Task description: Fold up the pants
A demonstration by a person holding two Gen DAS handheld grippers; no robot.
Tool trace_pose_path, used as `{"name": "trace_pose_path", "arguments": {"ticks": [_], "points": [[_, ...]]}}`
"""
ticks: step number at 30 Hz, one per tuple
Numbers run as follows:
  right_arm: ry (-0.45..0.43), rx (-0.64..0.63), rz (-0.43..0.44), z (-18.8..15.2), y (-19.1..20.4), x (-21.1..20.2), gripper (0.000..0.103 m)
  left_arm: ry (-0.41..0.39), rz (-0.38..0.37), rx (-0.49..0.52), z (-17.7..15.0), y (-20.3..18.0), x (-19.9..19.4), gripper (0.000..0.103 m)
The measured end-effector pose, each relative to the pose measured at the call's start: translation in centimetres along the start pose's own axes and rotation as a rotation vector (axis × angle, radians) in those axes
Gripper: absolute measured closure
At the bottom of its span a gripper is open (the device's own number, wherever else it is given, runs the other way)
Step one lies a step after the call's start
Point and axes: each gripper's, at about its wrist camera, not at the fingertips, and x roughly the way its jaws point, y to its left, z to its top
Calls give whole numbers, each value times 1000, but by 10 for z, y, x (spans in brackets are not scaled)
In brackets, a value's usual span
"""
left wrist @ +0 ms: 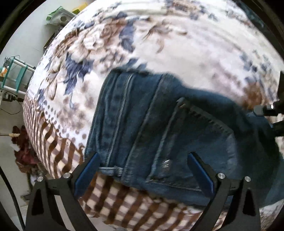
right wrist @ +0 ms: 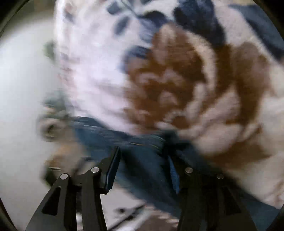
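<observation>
Dark blue jeans [left wrist: 159, 124] lie folded on a floral fleece blanket [left wrist: 159, 44], back pocket and waistband facing up. My left gripper [left wrist: 143, 157] points straight down over them, open wide, its blue pads either side of the waistband end and not pressing on the cloth. A black piece of the right-hand tool [left wrist: 268, 108] shows at the jeans' right edge. The right wrist view is blurred. In it the right gripper [right wrist: 143, 156] stands open, with a denim edge of the jeans [right wrist: 138, 142] between its pads and the blanket [right wrist: 177, 80] beyond.
The bed's edge curves along the left and bottom of the left wrist view. Beyond it are a pale floor, a teal and white rack [left wrist: 16, 74], a dark red cloth [left wrist: 23, 151] and green packets [left wrist: 56, 16]. Pale floor [right wrist: 21, 88] lies left of the bed.
</observation>
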Motion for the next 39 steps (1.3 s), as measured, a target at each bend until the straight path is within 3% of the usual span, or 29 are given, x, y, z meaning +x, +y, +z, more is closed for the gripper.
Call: {"name": "trace_pose_path", "arguments": {"ticks": [3,6,10,12,14,16,19,21,25,26,27,28,32,36,39], "points": [[-12,4,41,2,-11,-6,49,-28,-29,9,10,-17,-5,2],[78,10,101,4,-19,9,49,-27,-53,26,21,-32,0,2],[151,-17,90,9,-14,28,49,-21,-53,41,26,-41,7,2],[134,27,54,14,-22,35,60,-2,-36,46,24,-42,15,2],[98,32,-22,13,-20,33,83,16,-18,49,20,-41,22,2],[-13,11,-29,6,-12,11,90,36,0,63,16,-40,30,2],[-142,103,83,-5,-23,-21,90,45,-6,63,12,-36,32,2],[-85,84,129,-7,-26,-13,89,58,-4,55,12,-36,33,2],[-52,100,73,7,-25,2,75,72,-3,67,12,-37,34,2],[-46,83,17,9,-19,7,88,72,-3,69,12,-37,35,2],[-43,75,-60,11,-14,9,90,72,-2,71,12,-38,36,2],[-79,101,-78,12,-13,1,91,72,-3,74,12,-38,36,2],[-154,190,-23,9,-19,-30,91,70,-18,75,7,-26,43,2],[-132,246,75,4,-40,-44,91,75,-41,64,7,-14,38,2],[-135,184,15,-2,-27,-54,84,45,-79,50,3,-5,21,2]]}}
